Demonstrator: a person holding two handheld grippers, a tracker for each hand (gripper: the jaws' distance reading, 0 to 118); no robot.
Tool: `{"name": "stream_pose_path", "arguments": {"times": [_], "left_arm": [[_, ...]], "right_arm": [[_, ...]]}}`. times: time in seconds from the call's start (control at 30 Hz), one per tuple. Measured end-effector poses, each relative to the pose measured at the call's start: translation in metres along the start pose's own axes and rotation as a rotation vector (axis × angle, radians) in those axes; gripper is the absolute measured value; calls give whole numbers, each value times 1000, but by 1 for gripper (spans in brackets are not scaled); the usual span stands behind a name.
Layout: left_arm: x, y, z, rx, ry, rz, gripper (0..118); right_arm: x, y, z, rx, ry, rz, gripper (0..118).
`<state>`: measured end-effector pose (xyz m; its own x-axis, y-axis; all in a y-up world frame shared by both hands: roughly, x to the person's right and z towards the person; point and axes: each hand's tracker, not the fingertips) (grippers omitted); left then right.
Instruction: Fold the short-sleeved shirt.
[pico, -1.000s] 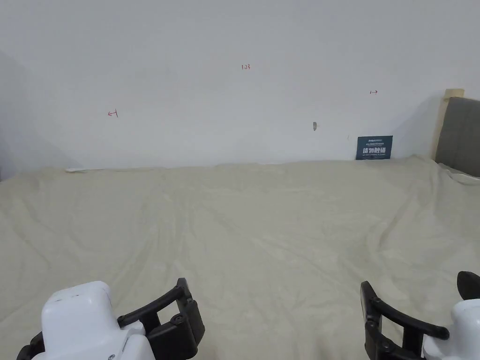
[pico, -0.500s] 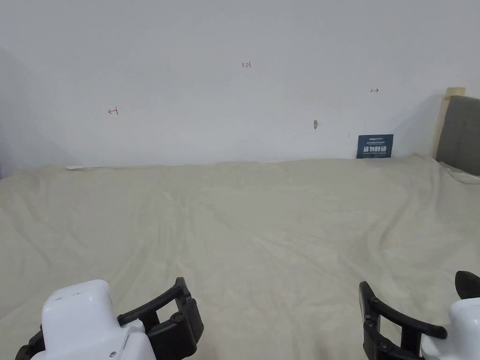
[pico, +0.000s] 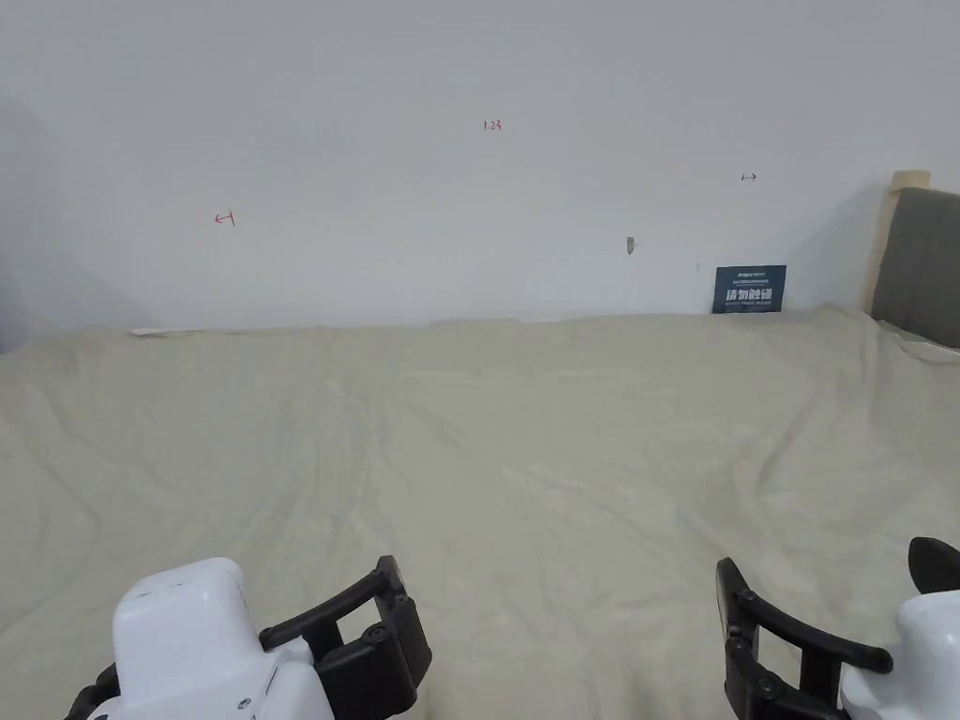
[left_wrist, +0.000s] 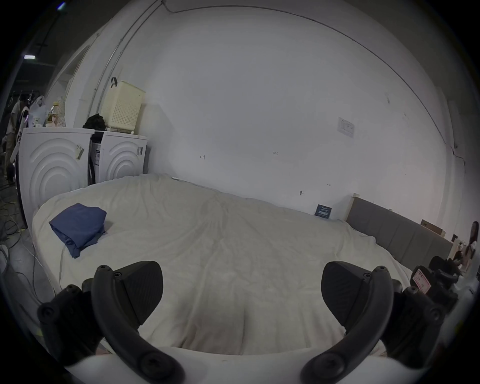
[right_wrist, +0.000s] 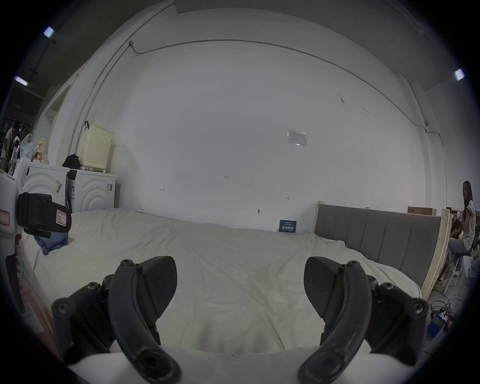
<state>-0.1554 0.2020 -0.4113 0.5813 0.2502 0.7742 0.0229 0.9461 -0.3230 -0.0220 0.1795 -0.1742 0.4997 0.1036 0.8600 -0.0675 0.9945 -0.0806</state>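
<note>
Jaws spread wide on the left gripper (left_wrist: 241, 291), nothing between them. Same on the right gripper (right_wrist: 240, 283): wide apart, nothing held. Both low over the near edge of the bed (pico: 525, 450). Farther off, near the bed's left corner, a blue shirt (left_wrist: 78, 226), folded into a small pile, well apart from both grippers. Behind that, two white washers (left_wrist: 52, 166). Farthest back, a white wall (pico: 469, 187).

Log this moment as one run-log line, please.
left gripper: open, empty | right gripper: open, empty | blue shirt: folded, bed's left end
</note>
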Motion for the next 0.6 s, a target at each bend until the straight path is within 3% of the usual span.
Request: {"name": "stream_pose_path", "arguments": {"times": [0.6], "left_arm": [[2,-1,0,3,7,-39,118]], "right_arm": [[0,-3,-2,-11,2,-4,102]]}}
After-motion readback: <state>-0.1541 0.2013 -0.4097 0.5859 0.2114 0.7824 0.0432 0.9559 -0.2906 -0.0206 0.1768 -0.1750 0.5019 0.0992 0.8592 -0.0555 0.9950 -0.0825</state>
